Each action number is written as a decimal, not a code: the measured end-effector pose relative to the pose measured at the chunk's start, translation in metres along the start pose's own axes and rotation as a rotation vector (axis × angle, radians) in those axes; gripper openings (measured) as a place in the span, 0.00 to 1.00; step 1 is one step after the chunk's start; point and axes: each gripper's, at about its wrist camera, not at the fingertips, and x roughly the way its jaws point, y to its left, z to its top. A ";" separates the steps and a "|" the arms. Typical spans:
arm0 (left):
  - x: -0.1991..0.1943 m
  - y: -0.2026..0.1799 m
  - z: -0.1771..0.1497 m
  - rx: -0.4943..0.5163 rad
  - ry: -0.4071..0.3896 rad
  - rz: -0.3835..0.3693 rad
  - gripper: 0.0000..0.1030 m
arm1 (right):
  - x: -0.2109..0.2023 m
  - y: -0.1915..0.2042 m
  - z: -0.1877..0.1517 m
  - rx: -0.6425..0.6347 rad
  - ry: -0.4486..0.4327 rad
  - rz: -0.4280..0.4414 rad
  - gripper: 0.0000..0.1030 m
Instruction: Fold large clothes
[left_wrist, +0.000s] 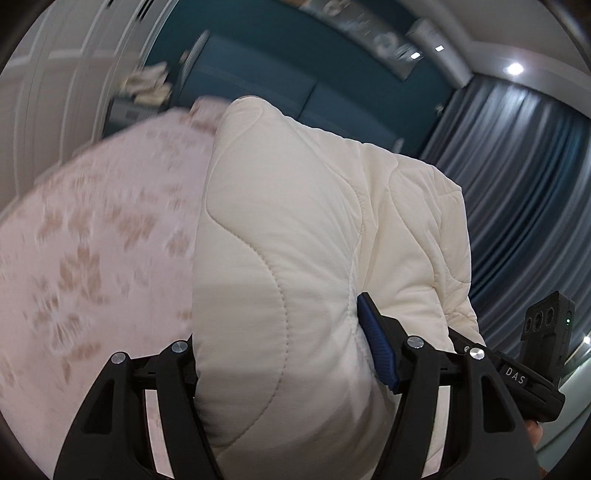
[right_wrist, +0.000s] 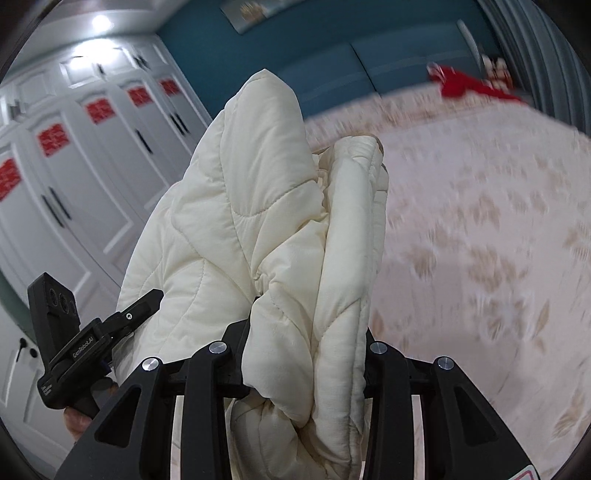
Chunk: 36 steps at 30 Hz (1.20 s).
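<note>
A cream quilted padded garment is held up in the air between both grippers. My left gripper is shut on a thick bunch of it; one blue finger pad presses into the cloth and the other finger is hidden behind the fabric. My right gripper is shut on a folded edge of the same garment, which rises upright from the jaws. The right gripper body shows at the right in the left wrist view, and the left gripper body shows at the left in the right wrist view.
A bed with a pale pink leaf-patterned cover lies below; it also fills the right of the right wrist view. A red item lies at its far end. White wardrobe doors, a teal headboard wall and grey curtains surround it.
</note>
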 end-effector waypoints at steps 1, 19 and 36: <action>0.014 0.010 -0.007 -0.014 0.027 0.012 0.62 | 0.014 -0.008 -0.007 0.012 0.027 -0.015 0.34; 0.017 0.043 -0.065 0.012 0.138 0.373 0.88 | 0.034 -0.065 -0.072 0.112 0.188 -0.150 0.61; 0.029 -0.005 -0.106 0.082 0.290 0.593 0.88 | 0.041 0.015 -0.104 -0.332 0.255 -0.413 0.10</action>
